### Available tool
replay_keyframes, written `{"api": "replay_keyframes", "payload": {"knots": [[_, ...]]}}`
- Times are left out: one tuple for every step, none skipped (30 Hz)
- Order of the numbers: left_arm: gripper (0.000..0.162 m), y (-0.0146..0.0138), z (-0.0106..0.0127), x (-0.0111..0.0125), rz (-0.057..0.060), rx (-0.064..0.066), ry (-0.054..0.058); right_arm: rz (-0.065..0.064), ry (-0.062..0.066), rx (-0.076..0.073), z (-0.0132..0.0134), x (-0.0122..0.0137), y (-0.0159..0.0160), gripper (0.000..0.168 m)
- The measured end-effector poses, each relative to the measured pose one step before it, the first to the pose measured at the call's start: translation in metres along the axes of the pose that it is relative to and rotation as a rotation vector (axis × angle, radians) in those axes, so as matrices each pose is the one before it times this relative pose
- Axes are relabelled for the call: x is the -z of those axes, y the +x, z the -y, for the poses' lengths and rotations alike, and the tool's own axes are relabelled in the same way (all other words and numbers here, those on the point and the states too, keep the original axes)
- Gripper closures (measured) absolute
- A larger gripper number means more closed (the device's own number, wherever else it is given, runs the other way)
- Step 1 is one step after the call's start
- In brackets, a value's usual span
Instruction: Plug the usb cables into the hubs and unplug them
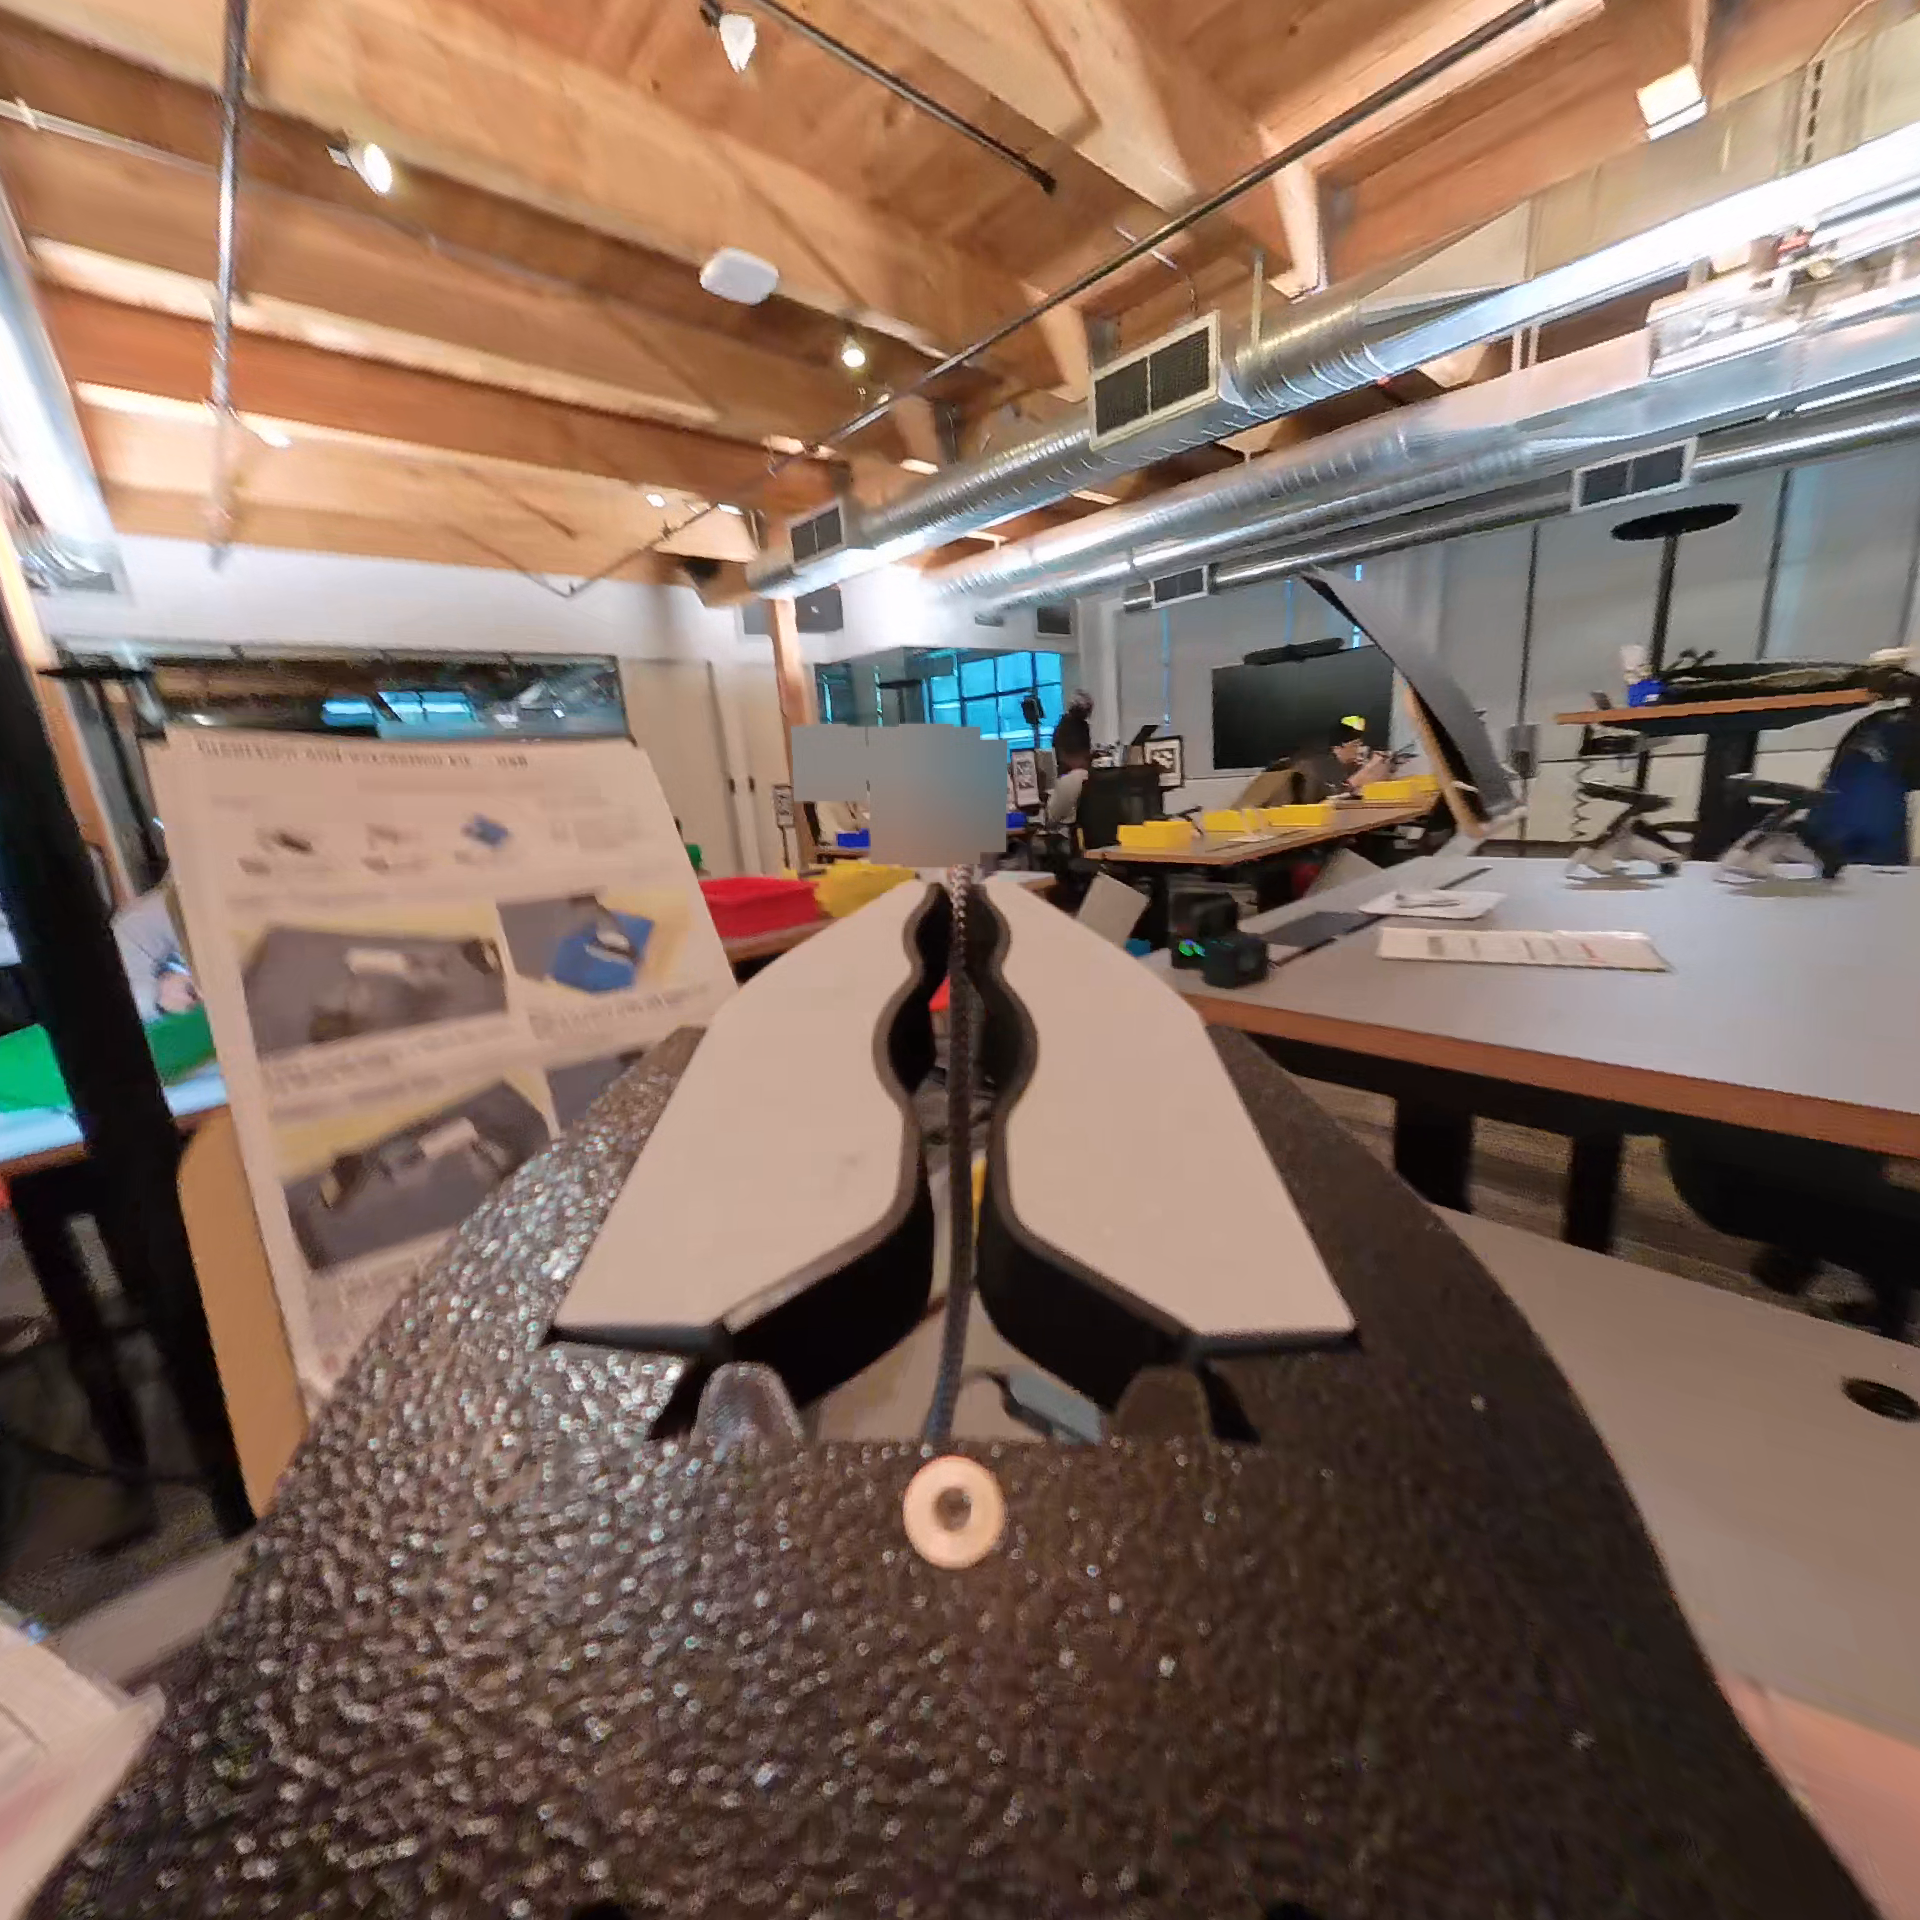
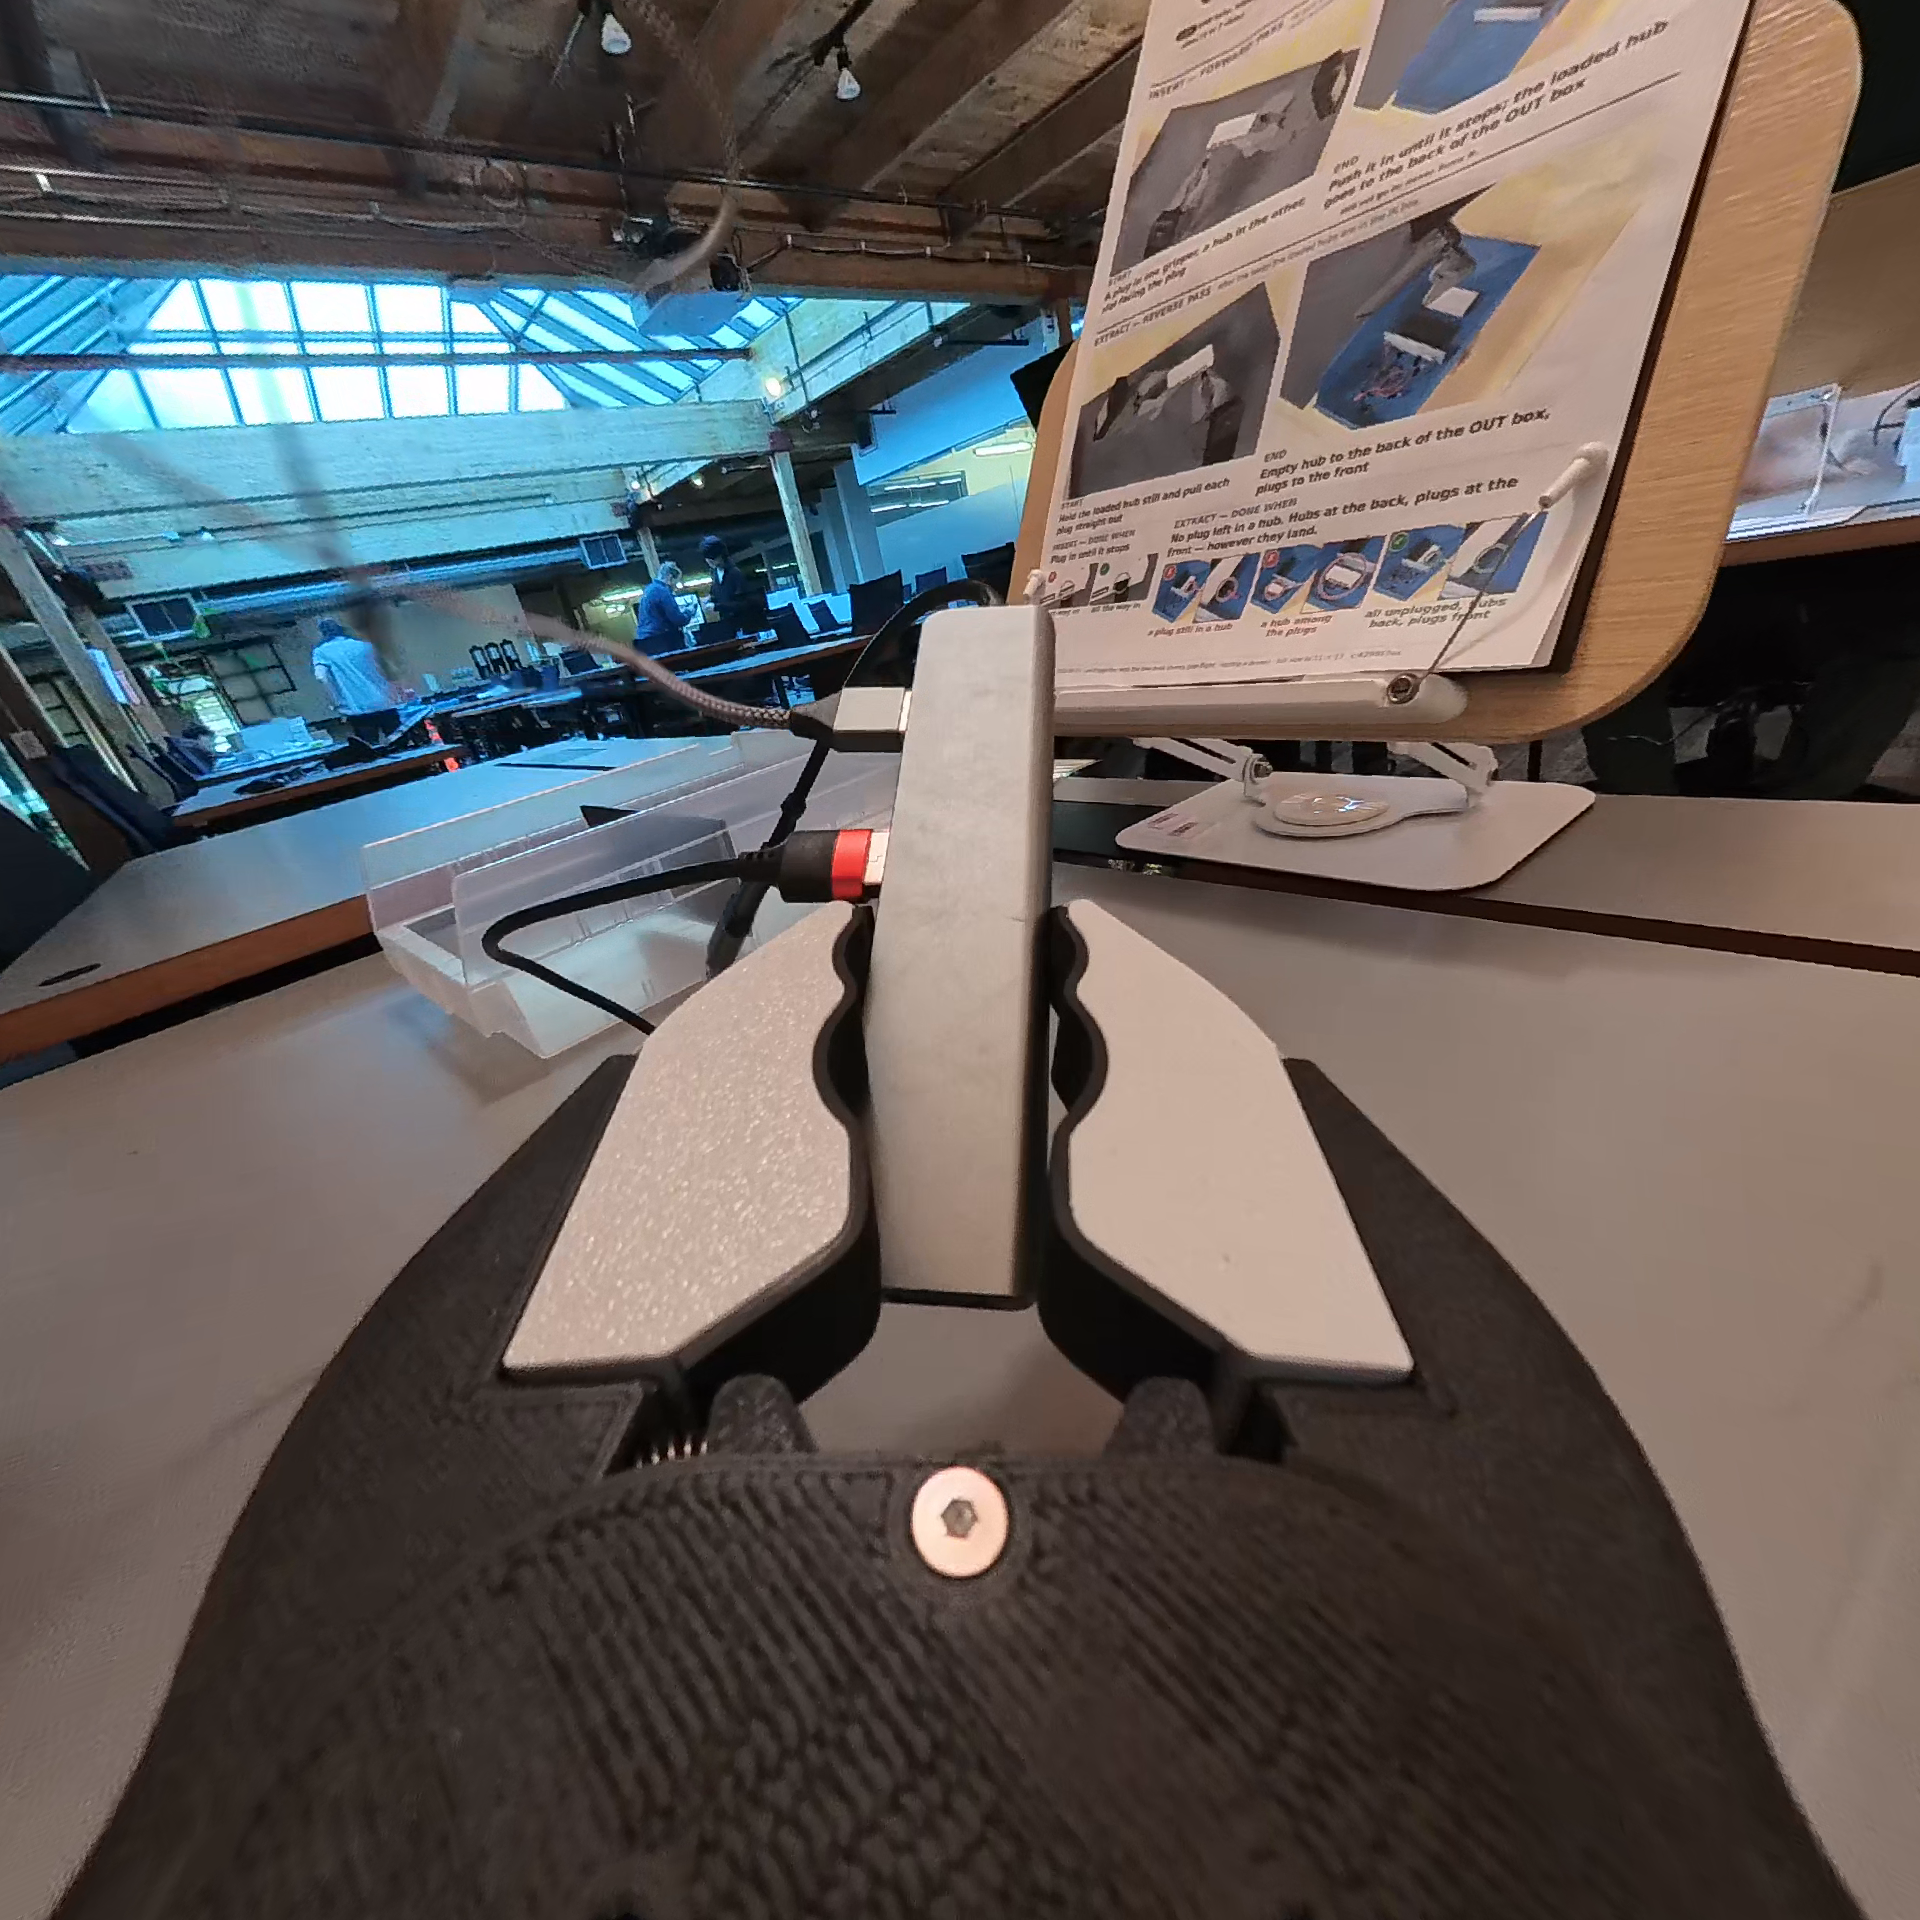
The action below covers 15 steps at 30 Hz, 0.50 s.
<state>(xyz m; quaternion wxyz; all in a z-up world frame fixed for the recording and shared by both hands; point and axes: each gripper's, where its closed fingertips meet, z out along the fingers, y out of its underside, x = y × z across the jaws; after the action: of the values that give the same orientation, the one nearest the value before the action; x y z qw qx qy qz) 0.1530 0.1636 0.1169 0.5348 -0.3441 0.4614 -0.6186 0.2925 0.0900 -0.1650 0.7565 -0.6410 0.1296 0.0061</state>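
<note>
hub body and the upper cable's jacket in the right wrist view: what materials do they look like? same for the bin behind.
Hub, held in the right tongs: looks like matte grey metal, probably anodised aluminium; flat faces, crisp edges, soft sheen. Could be painted plastic.
Upper cable: braided fabric sleeve, woven grey pattern visible; silver metallic-looking plug shell.
Bin: clear rigid plastic; the table shows through its walls.

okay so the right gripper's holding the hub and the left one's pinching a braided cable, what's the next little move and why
Probably pull the braided cable straight away from the hub. The right gripper clamps the hub, with a silver plug and a red-banded plug seated, while the left gripper is shut on the cable.
</note>
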Motion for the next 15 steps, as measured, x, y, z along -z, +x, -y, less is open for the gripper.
{"api": "replay_keyframes", "payload": {"knots": [[0.160, -0.00261, 0.01046, -0.01240, 0.0006, -0.0269, 0.0063, 0.0006, -0.0013, 0.0008, -0.00015, -0.00019, -0.00019, 0.136], [0.160, -0.00002, 0.00660, -0.01214, -0.0148, -0.0175, -0.0041, 0.0019, -0.0021, -0.0005, -0.00031, -0.00016, -0.00023, 0.136], [0.159, 0.00182, 0.00189, -0.01181, -0.0231, -0.0056, -0.0188, 0.0021, -0.0009, -0.0020, -0.00004, -0.00001, -0.00004, 0.136], [0.160, 0.00366, -0.00276, -0.01106, -0.0299, -0.0018, -0.0315, 0.0029, 0.0005, -0.0035, 0.00002, 0.00008, 0.00002, 0.136], [0.159, 0.00474, -0.00673, -0.01029, -0.0321, -0.0075, -0.0378, 0.0059, 0.0000, -0.0045, -0.00002, 0.00008, -0.00025, 0.136], [0.159, 0.00528, -0.01011, -0.00946, -0.0327, -0.0169, -0.0376, 0.0068, -0.0019, -0.0043, -0.00023, -0.00007, -0.00051, 0.136], [0.159, 0.00676, -0.01399, -0.00877, -0.0383, -0.0172, -0.0427, 0.0033, -0.0063, -0.0071, -0.00085, -0.00004, -0.00029, 0.136], [0.159, 0.00802, -0.01777, -0.00850, -0.0449, -0.0115, -0.0523, -0.0004, -0.0078, -0.0094, -0.00099, -0.00024, -0.00003, 0.136], [0.159, 0.00899, -0.02003, -0.00834, -0.0489, -0.0102, -0.0572, 0.0000, -0.0075, -0.0164, -0.00123, -0.00039, -0.00003, 0.136], [0.159, 0.00848, -0.02079, -0.00800, -0.0420, -0.0136, -0.0556, 0.0015, -0.0059, -0.0185, -0.00116, -0.00049, -0.00023, 0.136], [0.159, 0.00718, -0.02060, -0.00747, -0.0293, -0.0119, -0.0560, -0.0017, -0.0040, -0.0163, -0.00091, -0.00040, 0.00020, 0.136], [0.159, 0.00674, -0.01973, -0.00694, -0.0238, -0.0064, -0.0555, -0.0031, -0.0021, -0.0097, -0.00061, -0.00026, 0.00015, 0.136], [0.159, 0.00748, -0.01780, -0.00653, -0.0277, -0.0013, -0.0503, -0.0045, -0.0053, -0.0094, -0.00087, -0.00035, 0.00026, 0.136], [0.159, 0.00825, -0.01538, -0.00596, -0.0345, 0.0013, -0.0422, -0.0070, -0.0078, -0.0086, -0.00122, -0.00037, 0.00062, 0.136], [0.159, 0.00825, -0.01393, -0.00530, -0.0356, 0.0058, -0.0400, -0.0070, 0.0034, -0.0042, 0.00053, -0.00009, 0.00018, 0.136]]}}
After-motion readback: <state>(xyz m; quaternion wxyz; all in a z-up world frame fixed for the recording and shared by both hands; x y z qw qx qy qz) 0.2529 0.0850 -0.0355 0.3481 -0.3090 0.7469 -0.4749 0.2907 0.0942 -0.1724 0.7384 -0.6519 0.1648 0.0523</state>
